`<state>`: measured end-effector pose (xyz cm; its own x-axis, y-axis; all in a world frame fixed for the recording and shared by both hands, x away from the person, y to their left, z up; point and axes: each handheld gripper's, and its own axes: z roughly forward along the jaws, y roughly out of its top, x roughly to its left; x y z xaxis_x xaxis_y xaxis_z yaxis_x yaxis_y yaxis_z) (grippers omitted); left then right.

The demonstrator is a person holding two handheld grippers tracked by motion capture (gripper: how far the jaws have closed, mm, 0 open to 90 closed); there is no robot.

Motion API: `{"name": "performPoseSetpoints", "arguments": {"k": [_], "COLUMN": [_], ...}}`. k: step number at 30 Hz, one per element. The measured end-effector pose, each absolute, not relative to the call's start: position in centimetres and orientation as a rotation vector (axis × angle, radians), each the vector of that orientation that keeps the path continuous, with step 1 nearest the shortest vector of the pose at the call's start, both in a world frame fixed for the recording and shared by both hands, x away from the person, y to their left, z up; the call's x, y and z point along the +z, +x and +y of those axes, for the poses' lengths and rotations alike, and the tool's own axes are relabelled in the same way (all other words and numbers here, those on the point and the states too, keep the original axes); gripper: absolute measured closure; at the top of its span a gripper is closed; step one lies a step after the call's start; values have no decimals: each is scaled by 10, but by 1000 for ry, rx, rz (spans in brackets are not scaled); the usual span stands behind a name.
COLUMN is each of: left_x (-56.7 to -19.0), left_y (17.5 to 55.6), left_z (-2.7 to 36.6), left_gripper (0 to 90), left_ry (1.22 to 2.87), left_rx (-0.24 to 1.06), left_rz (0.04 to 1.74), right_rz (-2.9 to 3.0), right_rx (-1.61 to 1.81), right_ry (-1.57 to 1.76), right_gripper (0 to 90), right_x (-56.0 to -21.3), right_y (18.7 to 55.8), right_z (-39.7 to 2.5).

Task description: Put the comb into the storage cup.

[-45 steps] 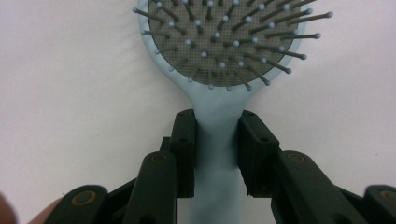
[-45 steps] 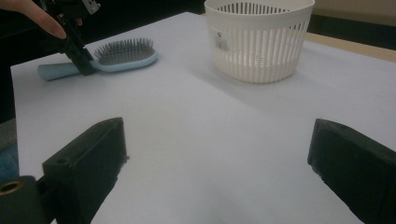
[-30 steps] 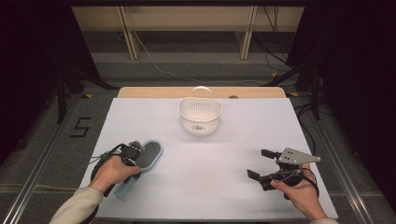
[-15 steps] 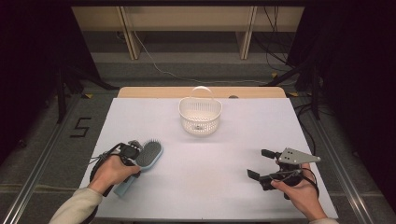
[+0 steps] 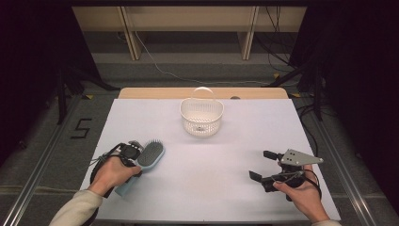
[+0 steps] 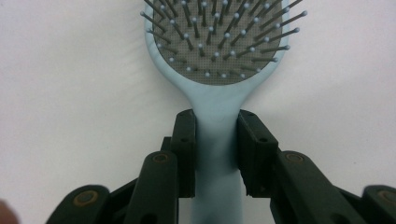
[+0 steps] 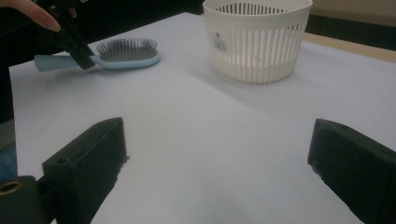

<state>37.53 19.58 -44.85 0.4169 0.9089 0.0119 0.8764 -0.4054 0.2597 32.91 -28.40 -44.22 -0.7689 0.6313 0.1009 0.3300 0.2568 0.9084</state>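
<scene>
A light-blue hairbrush (image 5: 151, 154) lies bristles up at the table's left front. My left gripper (image 5: 130, 155) is shut on its handle (image 6: 217, 158), with one jaw pressed on each side just below the brush head (image 6: 219, 42). In the right gripper view the hairbrush (image 7: 126, 52) sits low over the table, and I cannot tell whether it is lifted. My right gripper (image 5: 261, 165) hovers at the right front, jaws wide open (image 7: 219, 158) with nothing between them. A white slotted basket (image 5: 201, 116) with an upright handle stands at the middle back.
A white sheet (image 5: 211, 188) covers the table, and a strip of wooden edge (image 5: 141, 92) shows at the back. The white basket (image 7: 257, 37) stands ahead of my right gripper. Dark floor, cables and stands surround the table.
</scene>
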Motion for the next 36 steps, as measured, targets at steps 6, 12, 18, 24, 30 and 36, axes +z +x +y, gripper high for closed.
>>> {"name": "performPoseSetpoints", "arguments": {"k": [6, 12, 18, 24, 30, 36], "left_x": [-447, -445, -443, -440, -437, -434], "left_y": [374, 373, 372, 369, 367, 363], "left_z": [195, 194, 193, 190, 189, 186], "left_gripper": [697, 697, 697, 697, 697, 697], "left_ry": [2452, 2436, 2430, 2391, 2362, 2311], "left_rx": [254, 274, 295, 332, 371, 417], "left_rz": [1554, 1545, 1520, 1474, 1437, 1393], "right_rz": [2246, 2245, 2245, 2245, 2245, 2245], "right_rx": [1515, 1515, 1515, 1514, 1515, 1515], "right_ry": [889, 886, 885, 885, 886, 886], "right_gripper": [52, 52, 52, 52, 52, 52], "right_x": [-442, -442, -442, -442, -442, -442], "right_y": [329, 329, 329, 329, 329, 329], "right_z": [-284, -284, -284, -284, -284, -284]}}
